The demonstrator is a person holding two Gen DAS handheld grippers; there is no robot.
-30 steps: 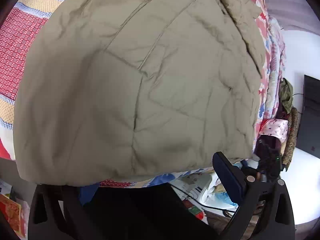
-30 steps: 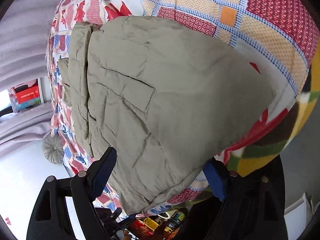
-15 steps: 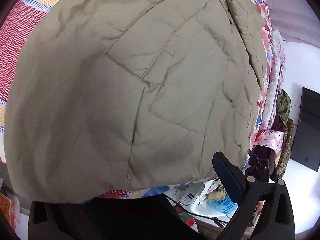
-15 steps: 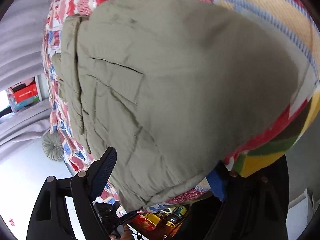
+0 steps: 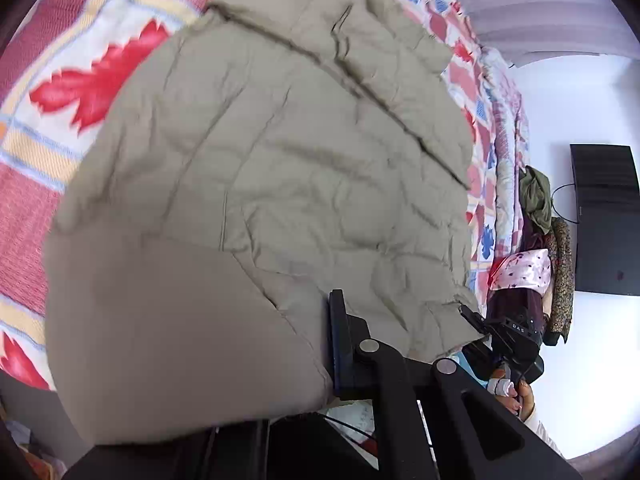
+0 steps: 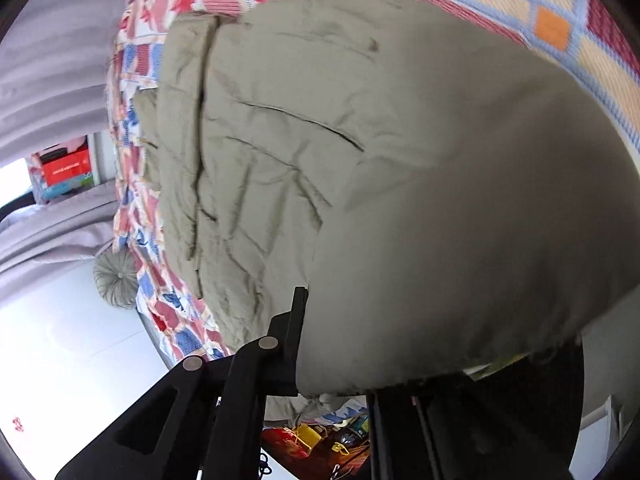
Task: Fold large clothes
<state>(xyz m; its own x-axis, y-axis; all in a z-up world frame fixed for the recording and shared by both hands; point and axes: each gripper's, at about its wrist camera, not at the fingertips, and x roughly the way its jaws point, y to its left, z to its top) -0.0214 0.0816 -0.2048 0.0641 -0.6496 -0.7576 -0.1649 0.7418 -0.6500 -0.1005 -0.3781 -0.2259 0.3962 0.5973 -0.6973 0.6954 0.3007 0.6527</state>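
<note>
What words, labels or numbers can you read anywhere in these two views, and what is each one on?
"DAS", white letters, partly blurred so only likely: on the other black gripper body seen in the left wrist view.
White lettering on the red box in the right wrist view: too blurred to read.
Print on the packets below the khaki jacket: too small to read.
</note>
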